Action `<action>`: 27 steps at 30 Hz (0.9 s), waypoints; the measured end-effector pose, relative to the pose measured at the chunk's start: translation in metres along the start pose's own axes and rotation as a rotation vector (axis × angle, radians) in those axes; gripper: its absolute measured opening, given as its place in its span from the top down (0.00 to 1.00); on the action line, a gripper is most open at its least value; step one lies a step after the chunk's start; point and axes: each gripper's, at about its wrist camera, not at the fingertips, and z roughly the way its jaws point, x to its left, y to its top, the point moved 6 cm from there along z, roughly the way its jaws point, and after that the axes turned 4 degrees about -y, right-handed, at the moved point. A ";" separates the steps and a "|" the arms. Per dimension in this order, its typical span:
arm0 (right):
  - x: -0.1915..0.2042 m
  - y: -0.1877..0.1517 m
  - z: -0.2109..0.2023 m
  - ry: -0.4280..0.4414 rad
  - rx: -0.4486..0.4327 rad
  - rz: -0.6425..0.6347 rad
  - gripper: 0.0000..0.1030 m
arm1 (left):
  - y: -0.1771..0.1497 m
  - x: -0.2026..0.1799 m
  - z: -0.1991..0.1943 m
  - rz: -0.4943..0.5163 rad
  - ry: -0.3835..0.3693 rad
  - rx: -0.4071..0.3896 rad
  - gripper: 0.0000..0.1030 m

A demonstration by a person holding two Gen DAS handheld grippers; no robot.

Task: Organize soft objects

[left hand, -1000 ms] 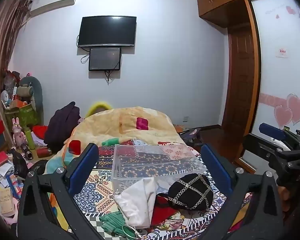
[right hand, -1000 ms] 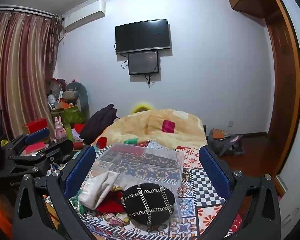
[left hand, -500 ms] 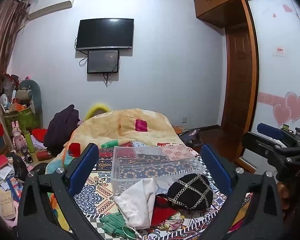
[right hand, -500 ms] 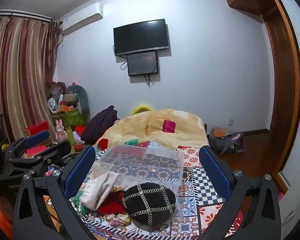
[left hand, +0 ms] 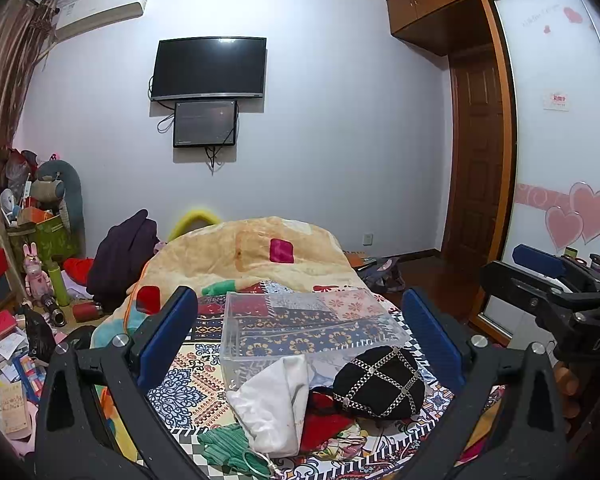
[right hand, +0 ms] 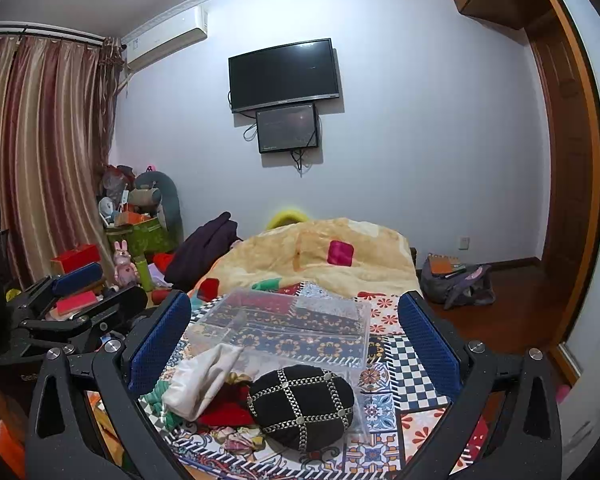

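Observation:
A clear plastic box (left hand: 308, 324) (right hand: 288, 324) lies on the patterned bed cover. In front of it is a pile of soft things: a black hat with chain trim (left hand: 380, 384) (right hand: 300, 400), a white cloth (left hand: 272, 404) (right hand: 200, 380), a red cloth (left hand: 324, 424) (right hand: 224, 408) and a green knit piece (left hand: 224, 444) (right hand: 156, 396). My left gripper (left hand: 300, 340) is open and empty, held above and short of the pile. My right gripper (right hand: 296, 340) is open and empty too, to the right of the left one. Each gripper shows at the side of the other's view.
A yellow quilt (left hand: 252, 252) is heaped at the far end of the bed. Cluttered boxes, toys and a dark garment (left hand: 120, 256) fill the floor to the left. A bag (right hand: 456, 280) lies on the wood floor to the right, near a wardrobe (left hand: 560, 160).
Both views have drifted very slightly; the grippers stay open and the pile and box have not moved.

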 end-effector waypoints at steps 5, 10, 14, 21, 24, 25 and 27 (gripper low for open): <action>0.000 0.000 -0.001 0.001 -0.001 0.000 0.00 | -0.001 0.000 0.000 -0.001 0.000 -0.001 0.00; 0.001 0.001 -0.001 0.003 0.000 0.002 0.00 | -0.001 -0.001 0.000 -0.003 0.001 -0.001 0.00; 0.001 0.002 -0.002 0.009 -0.001 0.003 0.00 | -0.001 -0.001 0.000 -0.001 0.002 -0.001 0.00; 0.002 0.002 -0.001 0.014 -0.001 0.005 0.00 | -0.003 -0.001 0.000 -0.001 0.003 -0.002 0.00; 0.001 0.002 -0.001 0.017 -0.004 0.007 0.00 | -0.003 -0.001 0.000 -0.002 0.004 -0.002 0.00; 0.001 0.002 -0.001 0.017 -0.004 0.007 0.00 | -0.003 -0.001 0.000 -0.002 0.004 -0.002 0.00; 0.001 0.001 -0.001 0.017 -0.005 0.008 0.00 | -0.003 -0.001 0.000 -0.002 0.004 -0.003 0.00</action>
